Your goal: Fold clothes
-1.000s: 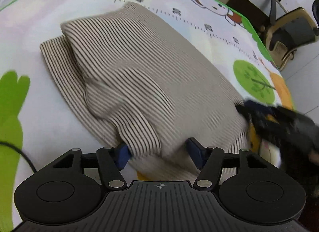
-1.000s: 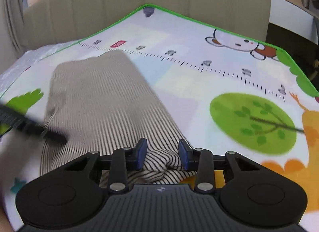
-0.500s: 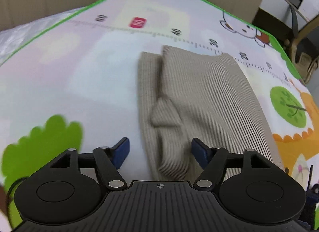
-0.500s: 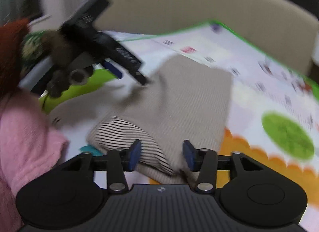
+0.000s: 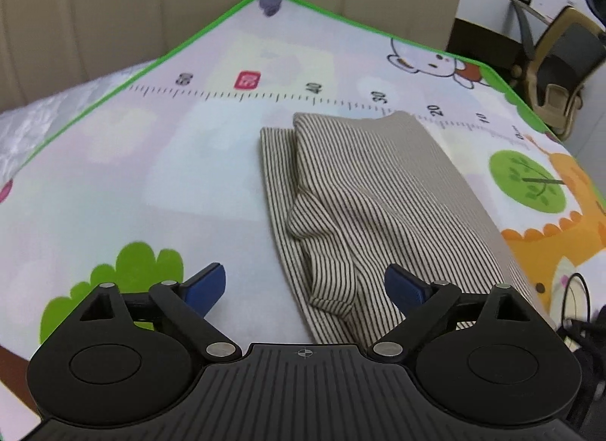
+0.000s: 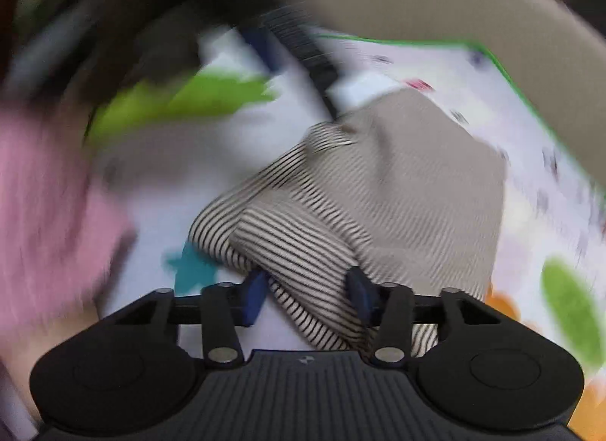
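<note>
Striped garment (image 5: 382, 206) lies on the play mat (image 5: 159, 160), folded into a long strip, right of the mat's middle. Its far end sits at the printed ruler (image 5: 341, 102) near the far edge, its near end at the near edge. The long axis runs straight away from both claws. A loose flap is bunched on top along its left side, so the fold isn't flat. Left claw (image 5: 305, 285) is spread wide with nothing between the fingers. The strip's near left edge and the flap tip lie in the gap, closer to the right finger. Right claw (image 6: 308, 295) view is motion-blurred. Its fingers sit either side of a raised striped fold at the near corner and seem to touch it, but I can't tell whether it's pinching. Pink cloth (image 6: 45, 191) fills the left of that view. Judgement: right claw is nearer a usable hold. Left needs a small shift right to centre on the flap.
</note>
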The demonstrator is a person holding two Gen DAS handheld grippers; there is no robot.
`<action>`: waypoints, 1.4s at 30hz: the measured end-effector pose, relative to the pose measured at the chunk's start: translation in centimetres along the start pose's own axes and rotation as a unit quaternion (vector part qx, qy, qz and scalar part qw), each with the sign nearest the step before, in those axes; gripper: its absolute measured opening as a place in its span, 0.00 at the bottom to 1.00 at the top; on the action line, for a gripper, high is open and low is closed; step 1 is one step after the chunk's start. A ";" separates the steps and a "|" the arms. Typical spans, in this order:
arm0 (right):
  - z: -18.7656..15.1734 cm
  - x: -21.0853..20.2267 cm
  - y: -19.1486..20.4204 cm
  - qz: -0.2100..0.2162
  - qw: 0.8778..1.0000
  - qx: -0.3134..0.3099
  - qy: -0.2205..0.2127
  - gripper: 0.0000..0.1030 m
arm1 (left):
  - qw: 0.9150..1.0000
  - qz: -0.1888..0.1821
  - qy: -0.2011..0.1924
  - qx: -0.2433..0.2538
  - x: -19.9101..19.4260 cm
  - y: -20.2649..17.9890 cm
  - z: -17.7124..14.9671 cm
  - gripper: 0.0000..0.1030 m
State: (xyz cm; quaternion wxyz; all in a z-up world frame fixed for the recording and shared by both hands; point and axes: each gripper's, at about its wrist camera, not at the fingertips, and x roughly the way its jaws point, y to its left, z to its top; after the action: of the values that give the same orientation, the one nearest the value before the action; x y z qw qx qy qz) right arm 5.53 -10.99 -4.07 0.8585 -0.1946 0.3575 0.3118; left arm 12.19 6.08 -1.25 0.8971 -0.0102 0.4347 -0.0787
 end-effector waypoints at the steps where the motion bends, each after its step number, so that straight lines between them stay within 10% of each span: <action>1: 0.4 -0.3 -1.0 0.007 0.999 0.038 -0.007 0.39 | 1.000 -0.001 0.001 0.002 0.0 -0.1 -0.1 0.92; 3: 1.1 -0.9 -2.5 0.015 0.996 0.089 -0.020 0.40 | 1.000 -0.004 0.004 0.002 0.1 -0.2 -0.3 0.92; 14: 0.2 -0.8 0.6 -0.014 0.998 -0.061 -0.005 0.58 | 0.999 -0.014 0.010 0.028 -0.9 0.0 -0.3 0.92; 20: -0.7 -0.4 1.5 -0.020 0.993 -0.112 0.007 0.65 | 0.987 -0.021 0.010 0.161 -3.1 -1.9 -1.7 0.95; 23: -1.1 -0.2 2.0 -0.023 0.990 -0.137 0.013 0.51 | 0.974 -0.049 0.021 0.220 -4.1 -3.2 -2.8 0.95; 30: 0.8 -0.7 -4.2 0.046 0.995 0.089 0.014 0.38 | 0.959 -0.067 0.027 0.274 -4.3 -5.3 -4.5 0.96; 37: 0.3 -0.7 -5.1 0.063 0.990 0.125 0.016 0.38 | 0.929 -0.120 0.058 0.345 -3.6 -6.8 -6.0 0.99; 42: 0.0 -2.4 -2.4 0.022 1.000 0.006 -0.010 0.48 | 0.945 -0.073 0.052 0.314 -1.0 -7.0 -5.2 0.99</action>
State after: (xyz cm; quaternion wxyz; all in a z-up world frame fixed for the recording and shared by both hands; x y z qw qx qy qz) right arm 5.85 -13.71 -2.09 0.8562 -0.1781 0.3551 0.3303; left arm 6.63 -0.44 -3.09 0.8232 0.2441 0.4318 -0.2763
